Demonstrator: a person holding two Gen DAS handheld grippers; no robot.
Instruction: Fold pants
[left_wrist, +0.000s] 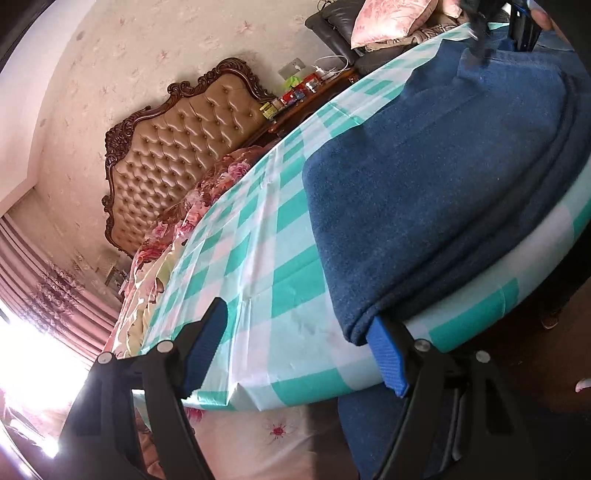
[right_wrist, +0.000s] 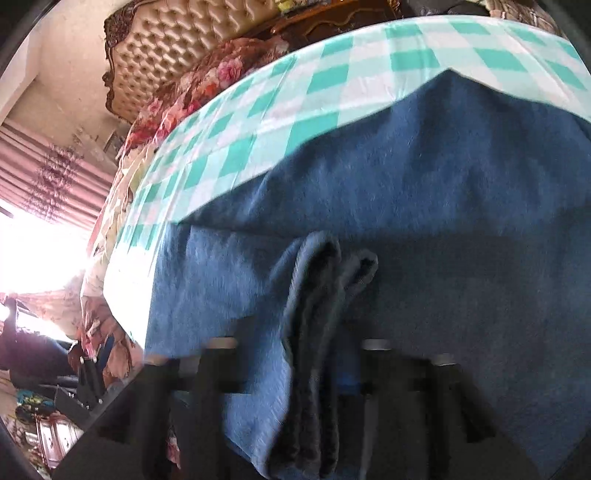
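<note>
Dark blue pants (left_wrist: 436, 192) lie on a table under a green-and-white checked cloth (left_wrist: 258, 258), one end hanging over the near edge. My left gripper (left_wrist: 295, 347) is open at that edge; its right finger (left_wrist: 388, 354) sits just under the pants' corner, its left finger (left_wrist: 207, 343) over bare cloth. In the right wrist view the pants (right_wrist: 406, 177) fill the frame. My right gripper (right_wrist: 314, 354) is shut on a bunched fold of the pants (right_wrist: 317, 295). The right gripper also shows blurred at the far end in the left wrist view (left_wrist: 480, 26).
A bed with a tufted tan headboard (left_wrist: 177, 155) and floral bedding (left_wrist: 207, 192) stands behind the table. A cluttered wooden nightstand (left_wrist: 306, 96) and a pillow (left_wrist: 391, 18) are at the back. A bright window with pink curtains (left_wrist: 37, 280) is at left.
</note>
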